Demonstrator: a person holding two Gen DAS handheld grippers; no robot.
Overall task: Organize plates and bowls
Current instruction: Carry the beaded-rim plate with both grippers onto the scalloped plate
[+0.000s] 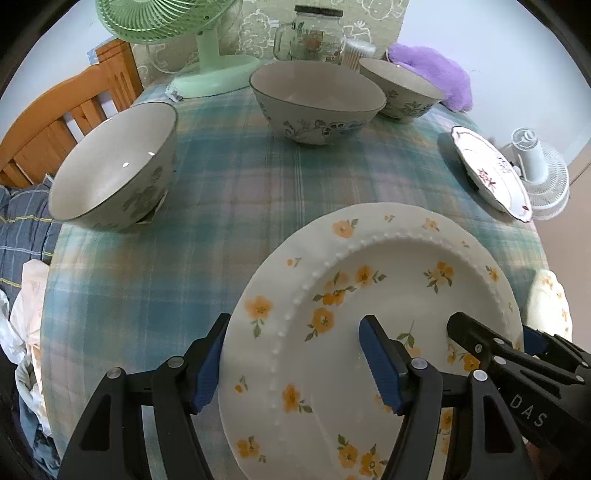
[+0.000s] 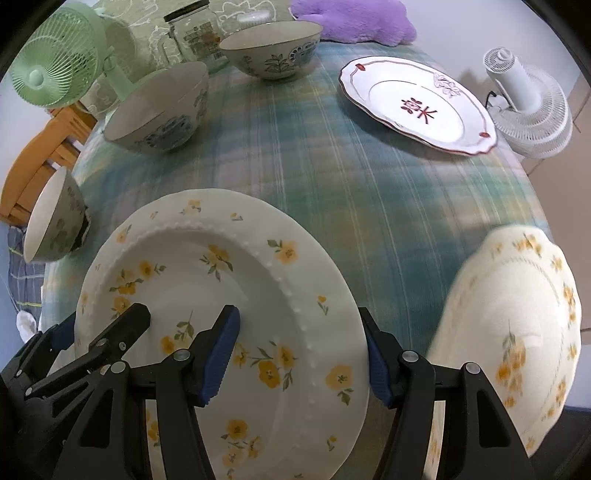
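Observation:
A white plate with yellow flowers [image 1: 388, 258] [image 2: 207, 280] is held between both grippers over the plaid tablecloth [image 1: 240, 184]. My left gripper [image 1: 295, 365] [image 2: 101, 325] is shut on its left rim, one finger outside the edge and one inside the well. My right gripper [image 2: 299, 354] [image 1: 495, 332] is shut on the opposite rim the same way. A second yellow-flower plate [image 2: 517, 314] [image 1: 550, 302] lies to the right, blurred. A red-patterned plate [image 2: 417, 99] sits far right. Three floral bowls [image 1: 110, 166] [image 1: 317, 99] [image 1: 402, 88] stand at the left and back.
A green fan [image 1: 166, 22], a glass jar [image 1: 310, 37] and a purple cloth [image 1: 432, 70] line the back edge. A white fan [image 2: 524, 103] stands on the floor beyond the right edge. A wooden chair [image 1: 55, 110] is at the left.

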